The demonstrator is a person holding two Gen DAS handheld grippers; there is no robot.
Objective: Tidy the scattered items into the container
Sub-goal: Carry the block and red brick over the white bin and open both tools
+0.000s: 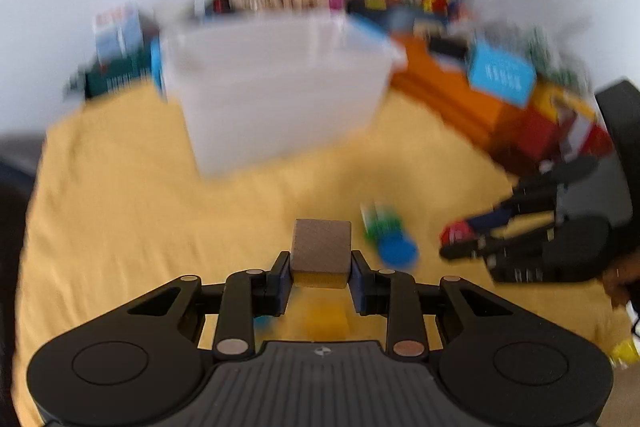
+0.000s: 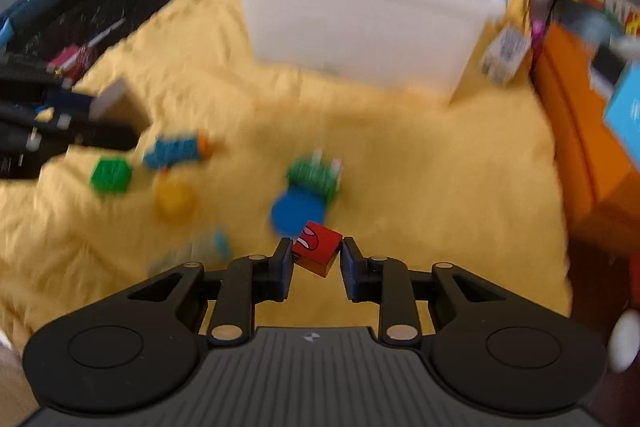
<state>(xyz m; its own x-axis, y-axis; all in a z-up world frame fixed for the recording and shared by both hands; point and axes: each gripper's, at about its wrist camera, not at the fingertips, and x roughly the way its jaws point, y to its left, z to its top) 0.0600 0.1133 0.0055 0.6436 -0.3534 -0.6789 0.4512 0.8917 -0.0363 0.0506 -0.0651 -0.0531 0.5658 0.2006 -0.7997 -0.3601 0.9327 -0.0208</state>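
Both tools grip blocks: left tool (image 1: 320, 273) a wooden cube (image 1: 321, 251), right tool (image 2: 315, 263) a red block (image 2: 319, 248).

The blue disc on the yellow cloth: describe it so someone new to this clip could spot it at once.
Start at the translucent storage bin at the far side of the yellow cloth, then come toward the camera to the loose toys in the middle. The blue disc lies flat there, touching a green studded piece beyond it. It is the only round, flat, plain blue piece.

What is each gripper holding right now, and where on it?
The left gripper clamps a brown wooden cube by its two opposite side faces. The right gripper pinches a tilted red block across its sides.
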